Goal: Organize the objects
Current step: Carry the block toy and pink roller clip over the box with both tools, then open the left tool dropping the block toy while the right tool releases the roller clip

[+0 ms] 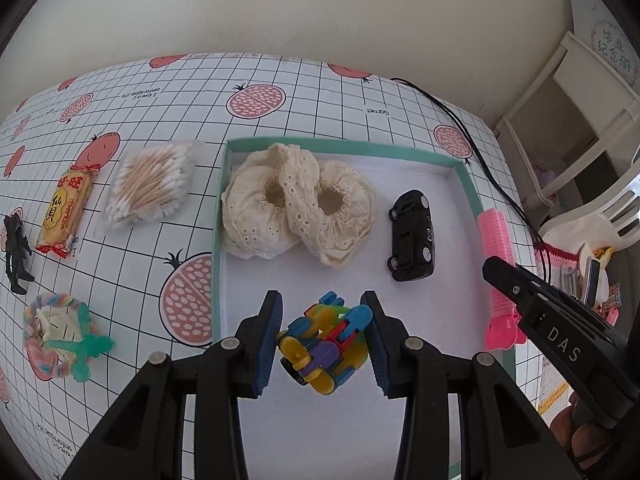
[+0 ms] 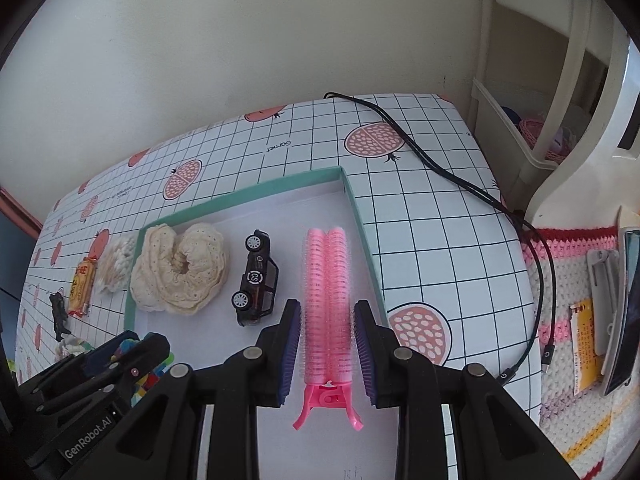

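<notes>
Block toy (image 1: 326,342): multicoloured plastic links, between the left gripper (image 1: 323,342) pads over the tray's near end; the pads seem to touch its sides, so it appears clasped.
Pink hair roller clip (image 2: 326,308): lies between the right gripper (image 2: 325,344) pads near the tray's right wall; slim gaps show on both sides, so that gripper looks released.
Tray (image 1: 466,184): shallow, white floor, teal rim; also holds two cream lace scrunchies (image 1: 298,202) and a black toy car (image 1: 412,236).
Tabletop (image 1: 304,92): white grid cloth printed with pomegranates; left of the tray lie cotton swabs (image 1: 150,186), a yellow snack packet (image 1: 66,212), a black figurine (image 1: 16,250).
Room: plain cream wall (image 1: 280,8) behind; black cable (image 2: 452,172) crossing the right corner; white shelving (image 2: 520,132) beyond.
</notes>
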Demonstrator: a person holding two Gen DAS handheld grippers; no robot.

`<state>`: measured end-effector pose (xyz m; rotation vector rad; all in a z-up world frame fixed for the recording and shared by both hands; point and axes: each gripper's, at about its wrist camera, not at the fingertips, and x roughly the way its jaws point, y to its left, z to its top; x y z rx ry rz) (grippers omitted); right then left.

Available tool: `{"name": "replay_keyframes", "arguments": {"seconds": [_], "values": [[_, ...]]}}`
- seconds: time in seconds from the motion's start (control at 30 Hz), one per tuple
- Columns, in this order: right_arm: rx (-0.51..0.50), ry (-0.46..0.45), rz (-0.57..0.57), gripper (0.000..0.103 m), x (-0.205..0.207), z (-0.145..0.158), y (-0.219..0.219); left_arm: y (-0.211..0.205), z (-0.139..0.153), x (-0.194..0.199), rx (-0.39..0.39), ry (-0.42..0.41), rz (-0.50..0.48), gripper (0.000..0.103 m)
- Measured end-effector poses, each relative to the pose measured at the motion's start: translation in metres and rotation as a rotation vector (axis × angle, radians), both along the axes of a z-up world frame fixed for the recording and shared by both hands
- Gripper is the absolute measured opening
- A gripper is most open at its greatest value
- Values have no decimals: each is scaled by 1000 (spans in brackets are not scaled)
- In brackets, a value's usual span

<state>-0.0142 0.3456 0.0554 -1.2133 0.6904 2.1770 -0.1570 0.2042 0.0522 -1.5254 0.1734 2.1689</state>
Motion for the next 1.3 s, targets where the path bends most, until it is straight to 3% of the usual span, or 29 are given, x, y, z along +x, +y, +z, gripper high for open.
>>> {"name": "replay_keyframes", "arguments": {"seconds": [0.6,1.3], "values": [[-6,-32,-2,29,-15,-24,1,7,-29,-7,-45,-42,-5,42],[-25,-50,13,30,-21,-37,1,22,-31,-7,-81,-5,-27,42]]}}
